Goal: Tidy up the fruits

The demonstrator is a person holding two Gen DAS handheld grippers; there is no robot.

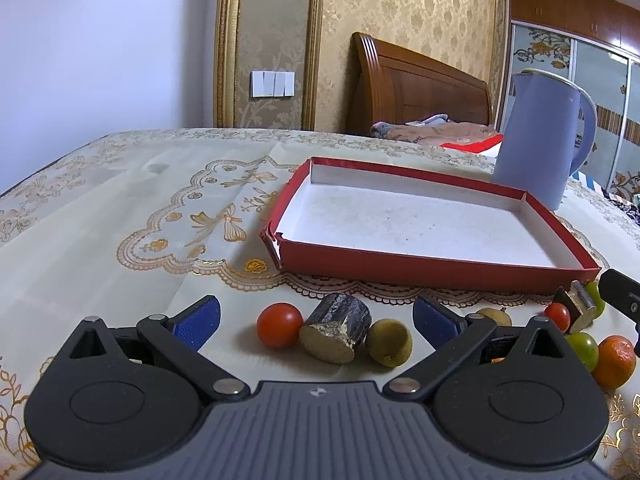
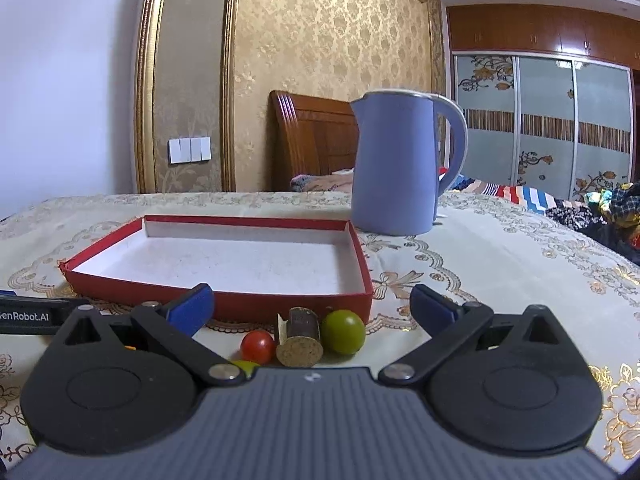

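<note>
While both hand-held grippers hover spread and empty, no fruit has yet reached the red box lid (image 1: 436,276).

Between the left hand-held gripper (image 1: 316,320) fingers lie, left to right, a cherry tomato (image 1: 279,325), a sugarcane piece (image 1: 335,332) and a brownish-green fruit (image 1: 388,342), all touching; ahead of the right hand-held gripper (image 2: 310,312) sit another cherry tomato (image 2: 258,346), a second sugarcane piece (image 2: 300,338) and a green fruit (image 2: 343,332). I judge this the first pick: close on one fruit, lift over the near red wall. Room is open left of the lid on the surface (image 1: 100,240); the blue kettle (image 2: 394,164) crowds its far right corner.
</note>
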